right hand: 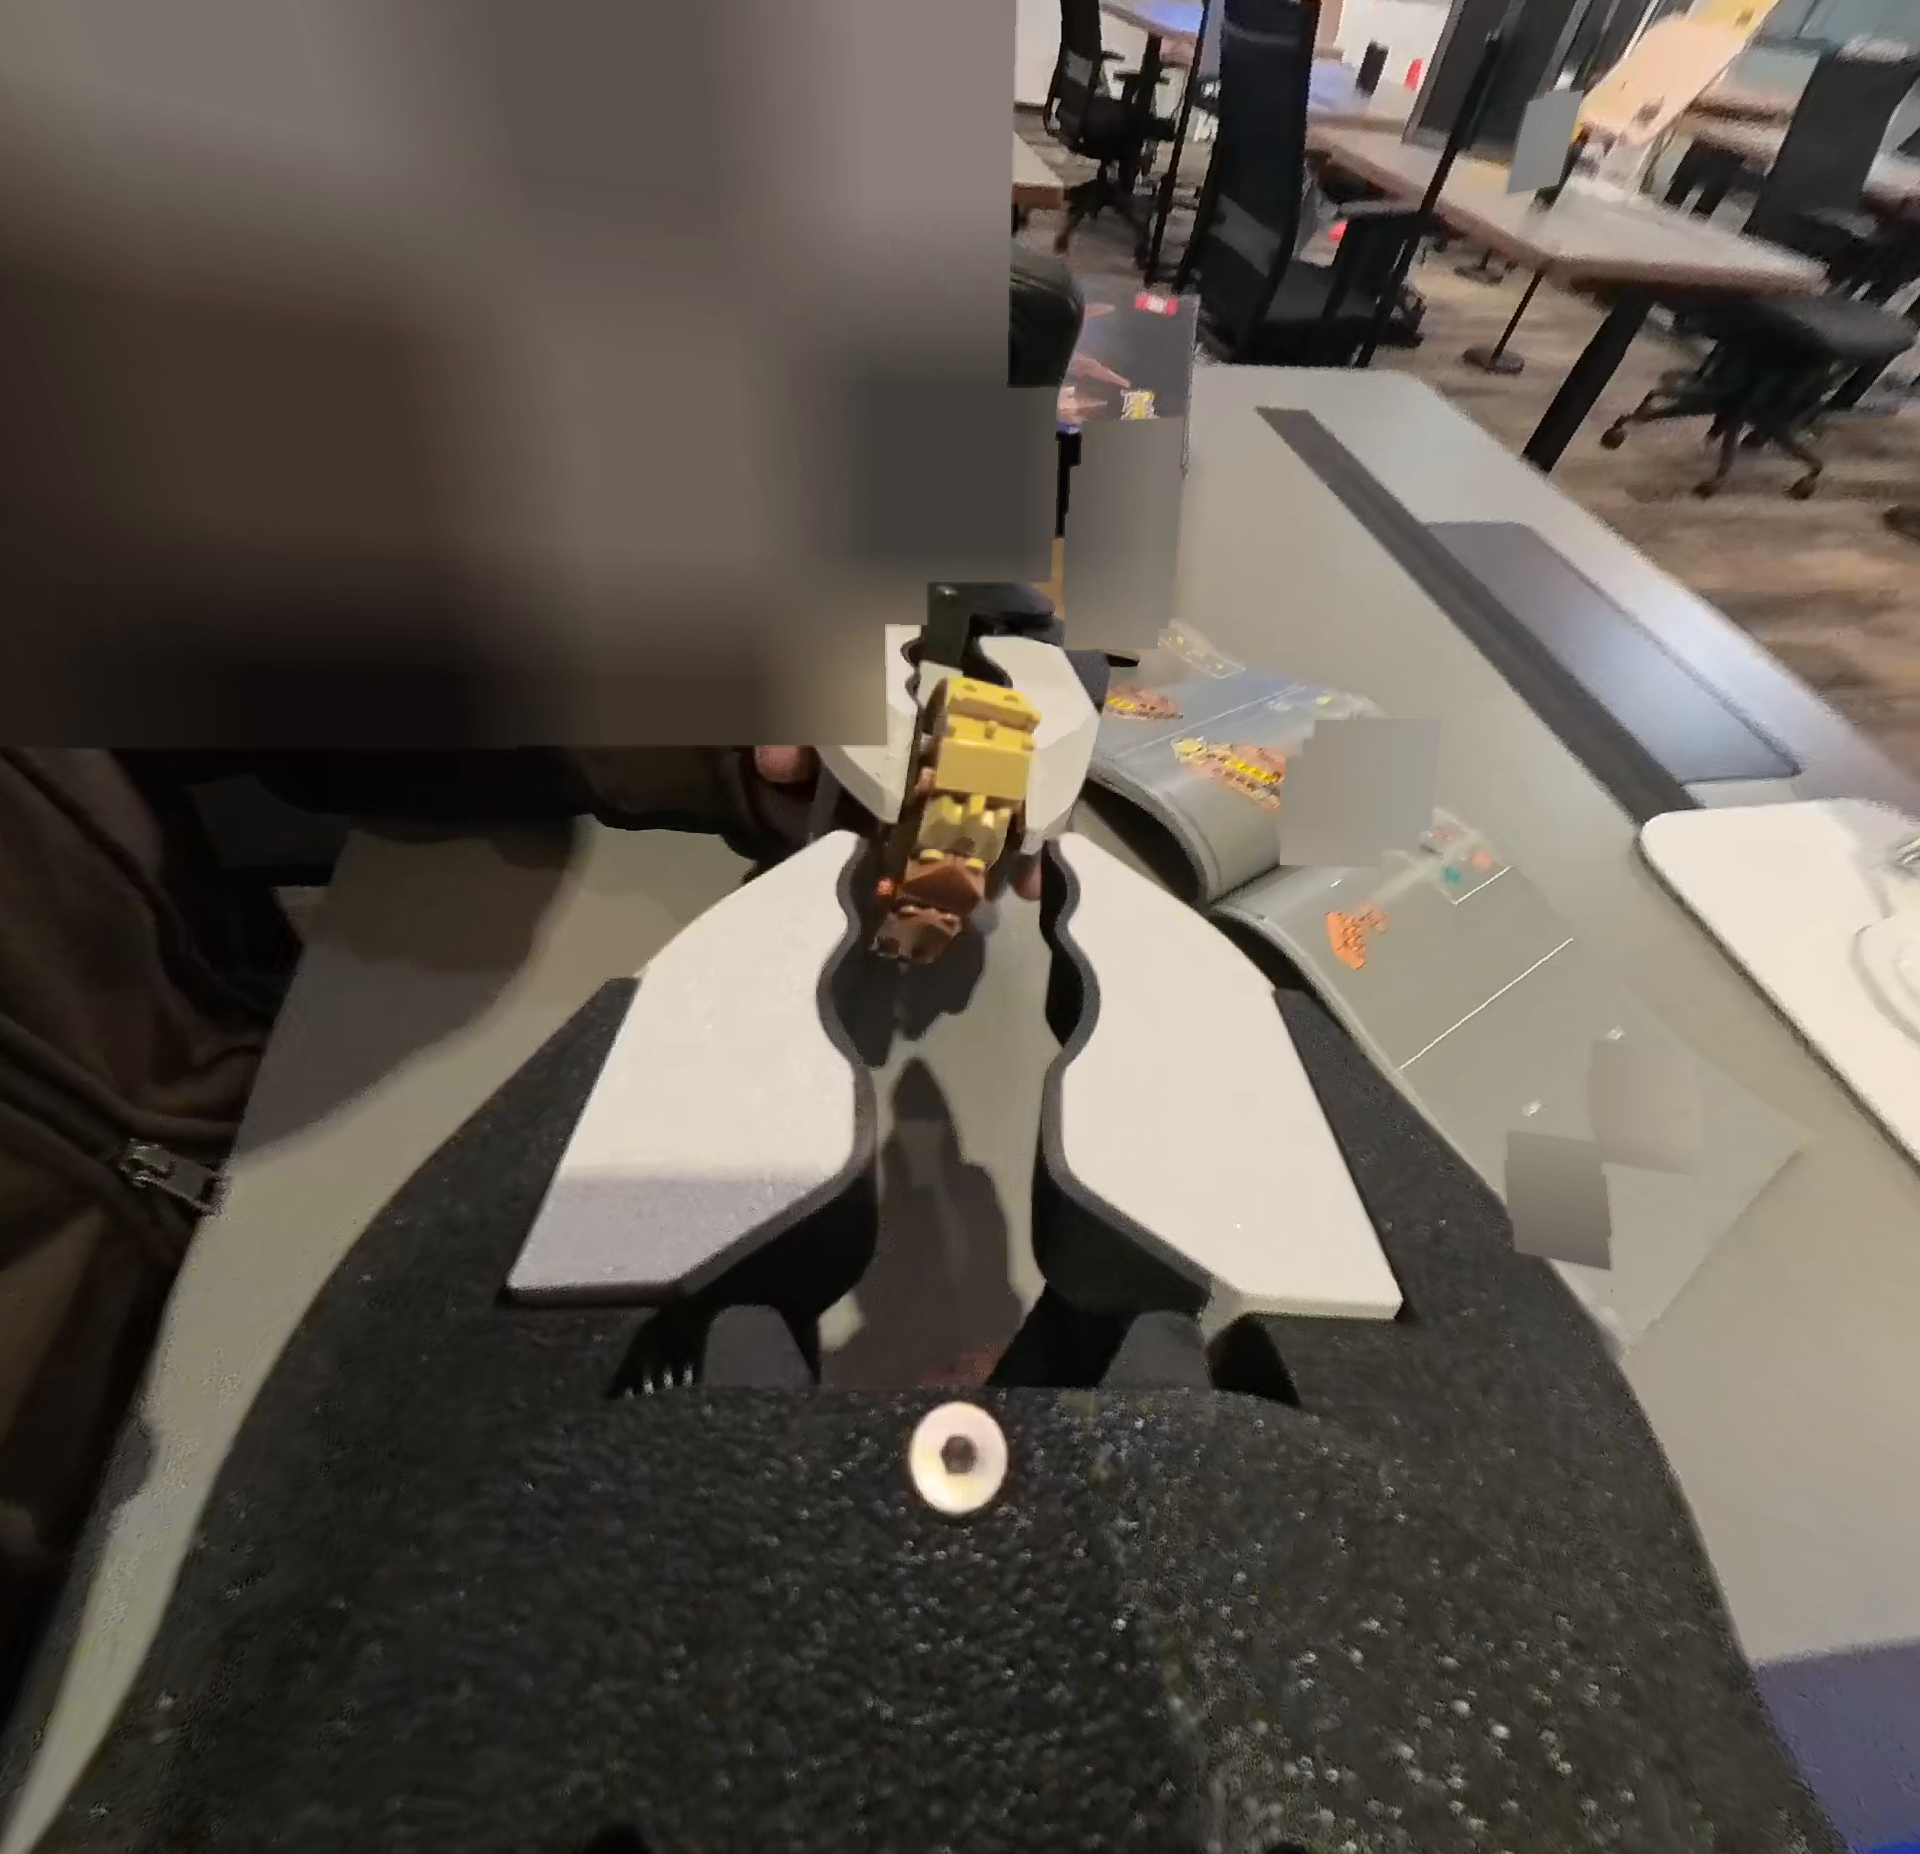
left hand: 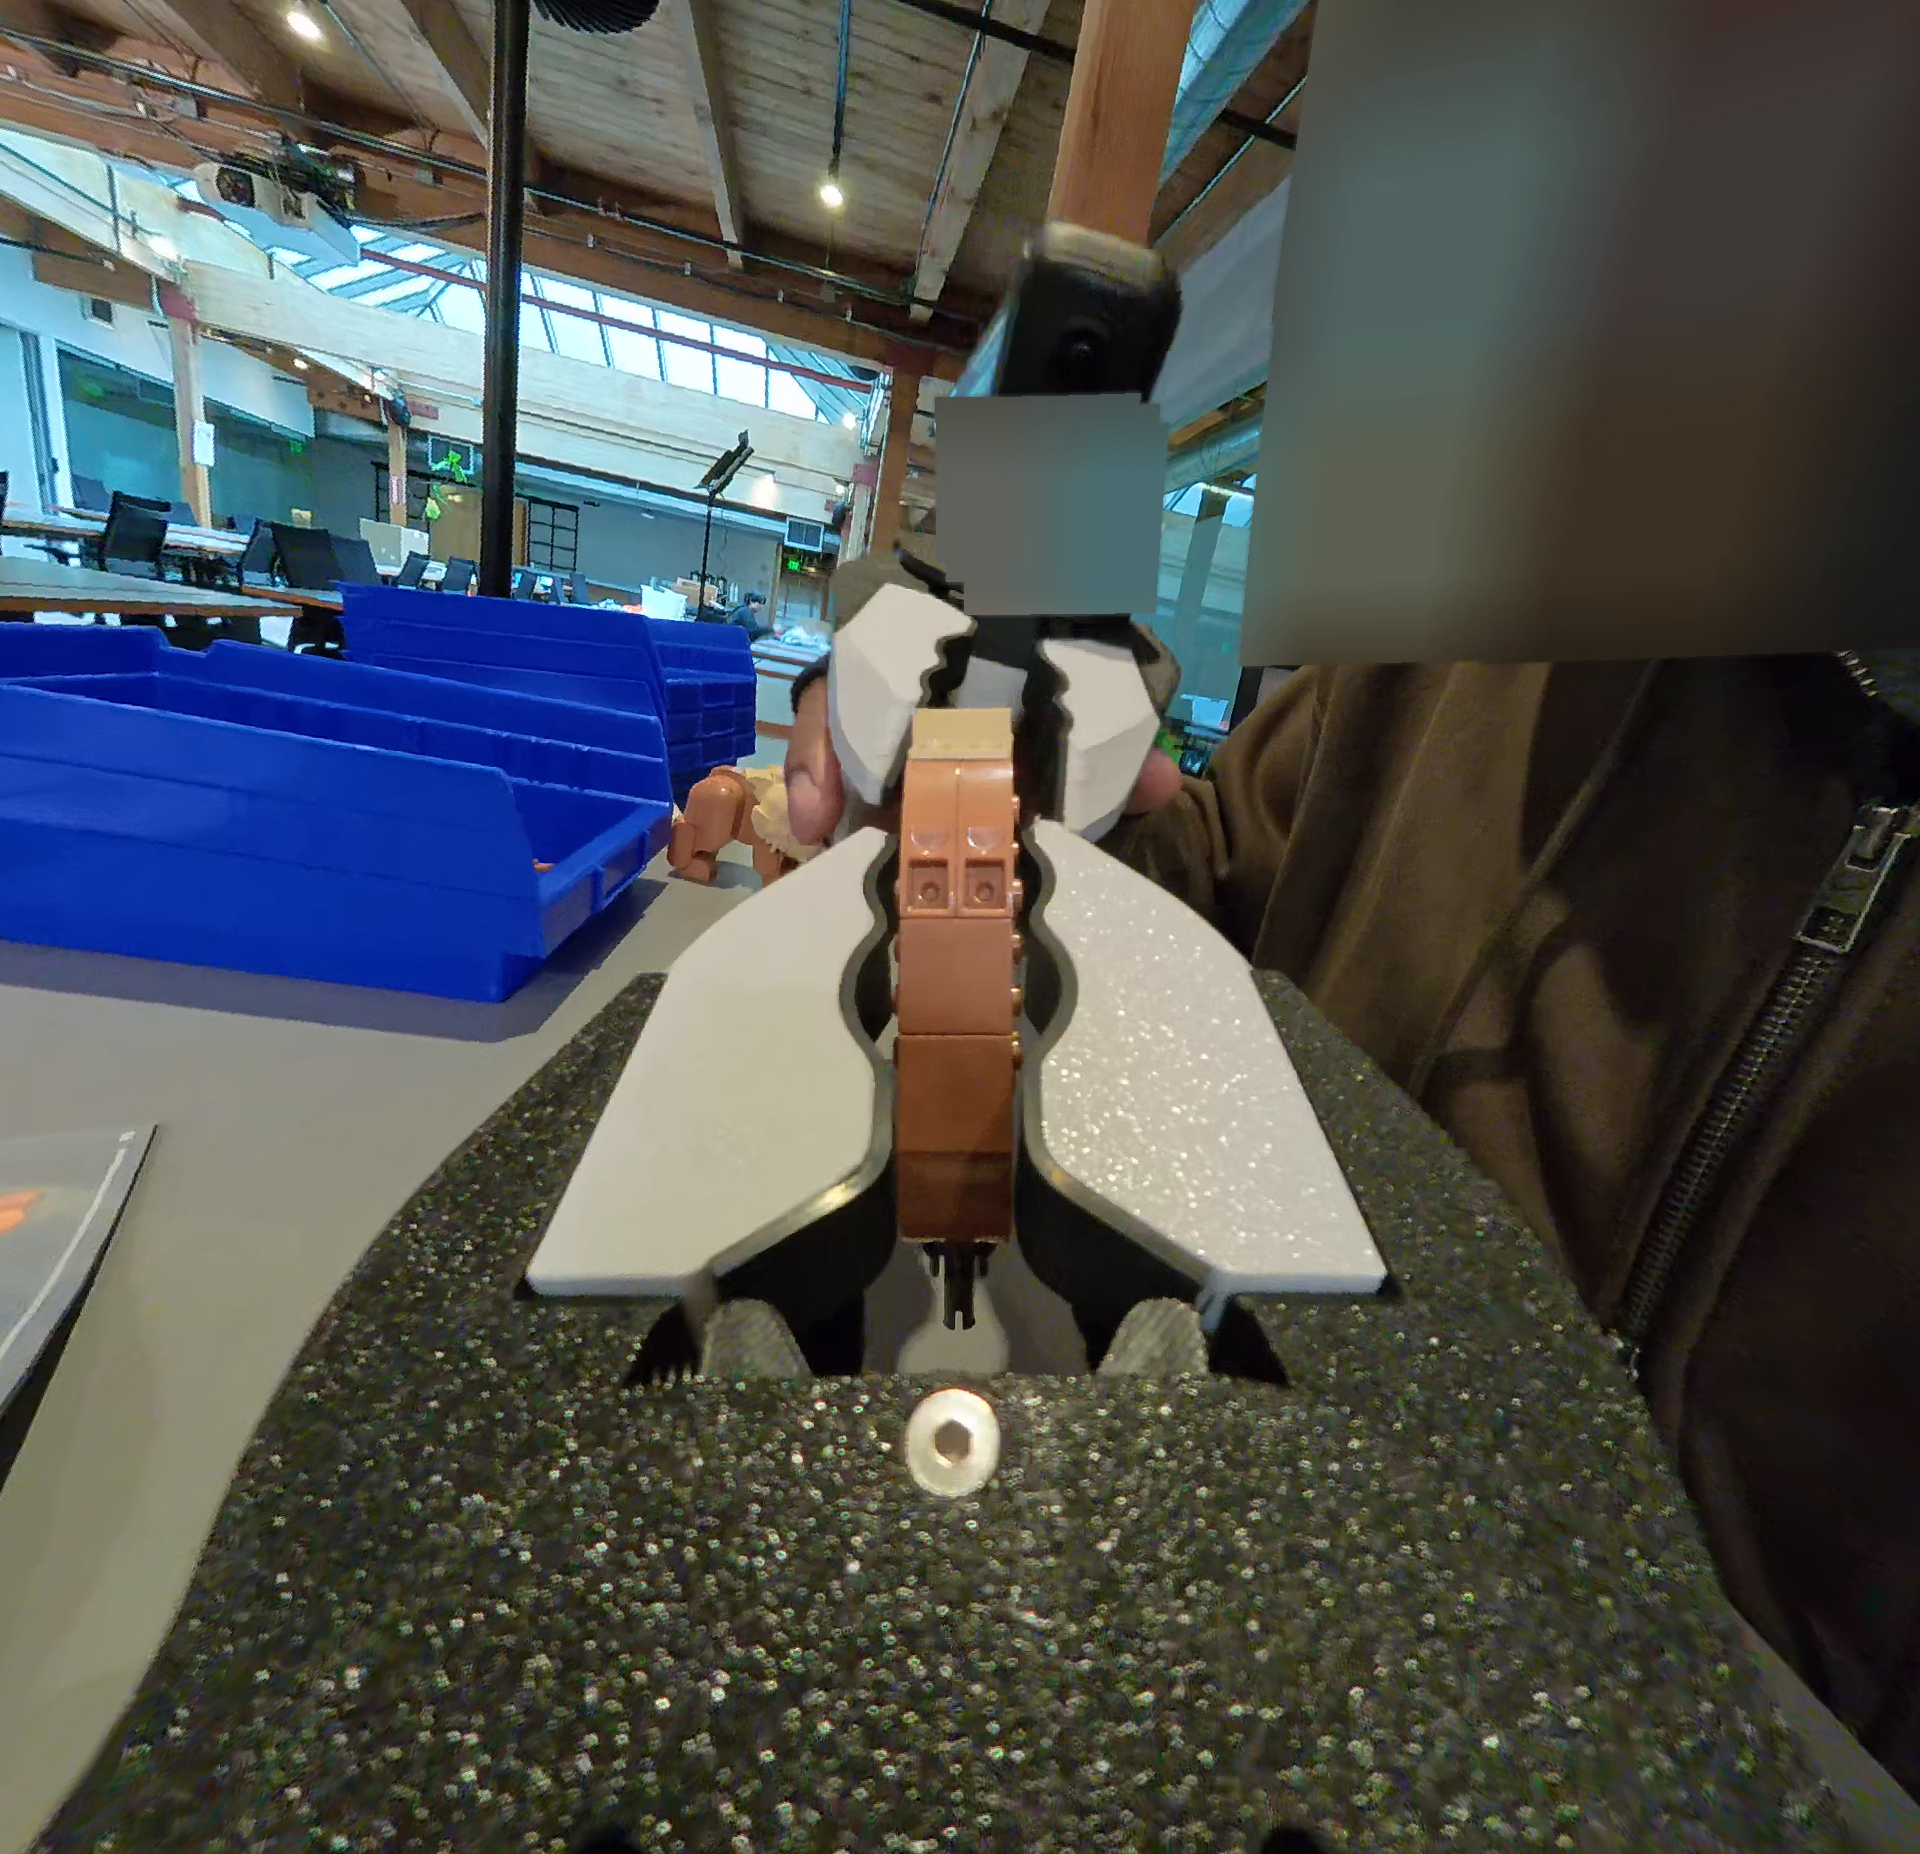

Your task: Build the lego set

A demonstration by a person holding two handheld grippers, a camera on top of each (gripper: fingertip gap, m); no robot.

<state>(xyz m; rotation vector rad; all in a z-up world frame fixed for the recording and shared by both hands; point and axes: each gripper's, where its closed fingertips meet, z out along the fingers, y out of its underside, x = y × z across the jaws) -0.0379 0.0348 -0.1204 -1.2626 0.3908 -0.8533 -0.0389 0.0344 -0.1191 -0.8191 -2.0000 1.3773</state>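
Jaws on the left gripper (left hand: pixel 954 869) are pressing shut against the flat sides of a narrow brown brick assembly (left hand: pixel 954 1004), holding it raised above the grey counter (left hand: pixel 260 1129). Opposite, the right gripper (right hand: pixel 961 911) is facing it with jaws parted, its tips flanking the tan and brown end of the same piece without visibly clamping it. Another small brown brick figure (left hand: pixel 717 833) is sitting on the counter beside the blue bins (left hand: pixel 312 828), and an open instruction booklet (right hand: pixel 1382 900) is lying nearby. Being light, rigid plastic with smooth faces, the assembly is likely to slip or pop apart at its joints; gripping the broad flat sides looks safest.
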